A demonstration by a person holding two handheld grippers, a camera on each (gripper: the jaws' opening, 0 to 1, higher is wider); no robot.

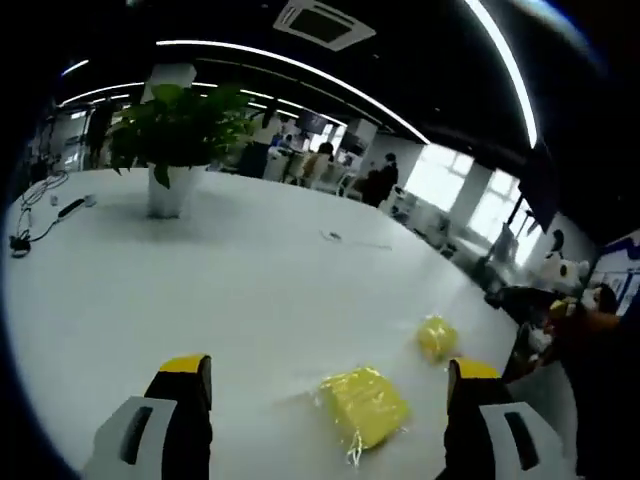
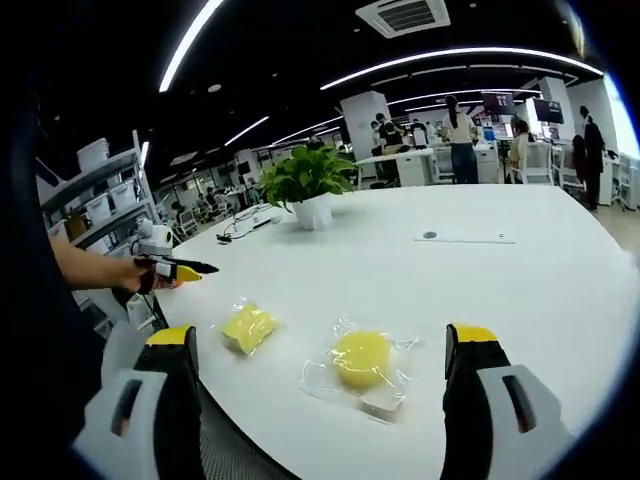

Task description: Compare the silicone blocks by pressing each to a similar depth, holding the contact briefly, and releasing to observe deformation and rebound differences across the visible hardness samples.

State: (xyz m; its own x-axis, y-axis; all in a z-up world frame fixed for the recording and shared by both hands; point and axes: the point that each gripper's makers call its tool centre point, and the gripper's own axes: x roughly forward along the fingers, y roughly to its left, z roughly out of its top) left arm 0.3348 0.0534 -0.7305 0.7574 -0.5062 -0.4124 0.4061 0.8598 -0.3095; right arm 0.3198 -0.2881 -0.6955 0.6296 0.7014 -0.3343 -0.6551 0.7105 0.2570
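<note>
Jaws on both grippers stand wide apart and grasp nothing. In the left gripper view, we see our left gripper (image 1: 325, 385) above the white table (image 1: 230, 280), and the square block (image 1: 362, 405), yellow and wrapped in clear film, lies between the jaw tips, nearer the right one; its long axis runs diagonally from upper left to lower right. The round block (image 1: 437, 337), also yellow and wrapped, lies just beyond the right jaw tip, apart from the square one.

In the right gripper view, our right gripper (image 2: 320, 350) has the round block (image 2: 361, 358) between its jaws, and the square block (image 2: 249, 326) nearer the left jaw. A potted plant (image 2: 308, 185) stands far back. We see the left gripper (image 2: 178, 268) come in from the left, clear of both blocks.
</note>
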